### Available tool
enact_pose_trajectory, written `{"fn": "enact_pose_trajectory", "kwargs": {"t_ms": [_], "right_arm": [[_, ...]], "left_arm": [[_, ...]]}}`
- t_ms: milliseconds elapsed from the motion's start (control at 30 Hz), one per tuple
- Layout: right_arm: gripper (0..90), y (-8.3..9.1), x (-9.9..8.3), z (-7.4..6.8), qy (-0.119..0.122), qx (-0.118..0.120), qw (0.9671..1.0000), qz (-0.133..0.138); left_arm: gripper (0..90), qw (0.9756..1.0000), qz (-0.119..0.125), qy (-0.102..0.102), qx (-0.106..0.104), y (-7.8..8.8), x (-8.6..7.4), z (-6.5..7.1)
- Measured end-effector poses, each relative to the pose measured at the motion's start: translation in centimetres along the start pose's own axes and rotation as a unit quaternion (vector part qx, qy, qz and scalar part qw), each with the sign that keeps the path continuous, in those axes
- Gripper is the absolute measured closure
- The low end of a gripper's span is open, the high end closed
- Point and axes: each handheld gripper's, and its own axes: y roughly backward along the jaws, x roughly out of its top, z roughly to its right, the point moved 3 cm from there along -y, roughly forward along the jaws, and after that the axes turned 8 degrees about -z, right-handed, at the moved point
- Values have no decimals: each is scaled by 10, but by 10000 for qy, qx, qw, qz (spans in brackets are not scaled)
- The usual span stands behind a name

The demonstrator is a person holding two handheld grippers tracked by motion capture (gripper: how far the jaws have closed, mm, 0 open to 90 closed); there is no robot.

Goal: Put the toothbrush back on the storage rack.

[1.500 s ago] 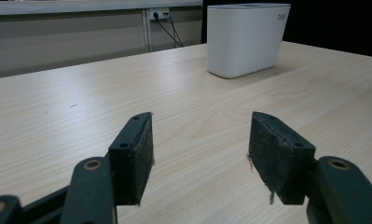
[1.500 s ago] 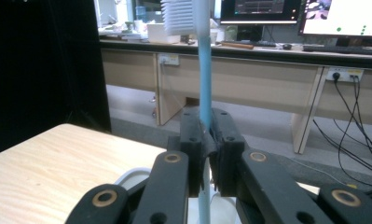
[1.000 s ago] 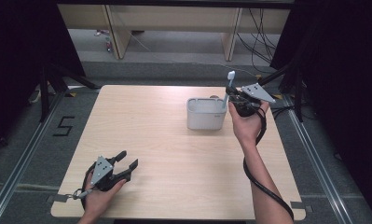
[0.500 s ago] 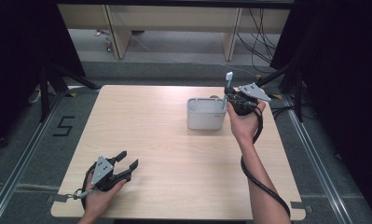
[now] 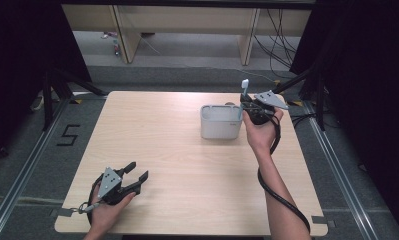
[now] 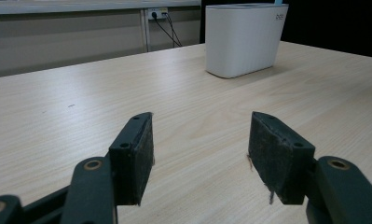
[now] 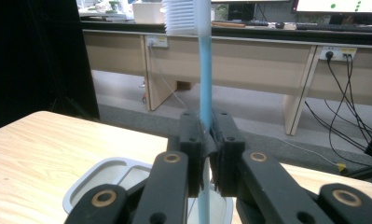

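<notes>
Right tool (image 5: 245,107) clamped an upright toothbrush (image 7: 203,70) above the holder (image 5: 219,122), frame centre-right; left tool (image 5: 137,172) rested apart, lower left.

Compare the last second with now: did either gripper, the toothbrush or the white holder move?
Barely. The right gripper, shut on the upright blue toothbrush, edged slightly toward the table's far side above the white holder's right end; the grip is unchanged, the brush's lower end over the holder's opening. The left gripper stayed open at the near left of the table; the holder has not moved.
</notes>
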Motion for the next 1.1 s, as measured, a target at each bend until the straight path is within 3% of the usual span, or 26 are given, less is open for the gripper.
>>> {"fn": "enact_pose_trajectory", "kwargs": {"t_ms": [567, 600, 767, 1000, 1067, 1100], "right_arm": [[843, -7, -15, 3, -27, -26, 9998, -191], [843, -7, -17, 1, -144, -8, 9997, -212], [843, -8, -20, 1, -48, 6, 9996, -279], [842, -11, -29, 0, -164, -1, 9991, -401], [842, -13, -30, 2, -63, -9, 9993, -382], [841, -13, -32, 0, -201, 3, 9990, -402]], "left_arm": [[400, 10000, -8, 1, -3, 0, 0, 0], [400, 10000, -4, -3, -5, 0, 0, 0], [399, 10000, -8, 0, -7, 0, 0, 0], [399, 10000, -8, 1, -12, 0, 0, 0], [399, 10000, -12, 4, -10, 0, 0, 0], [400, 10000, -12, 4, -10, 0, 0, 0]]}}
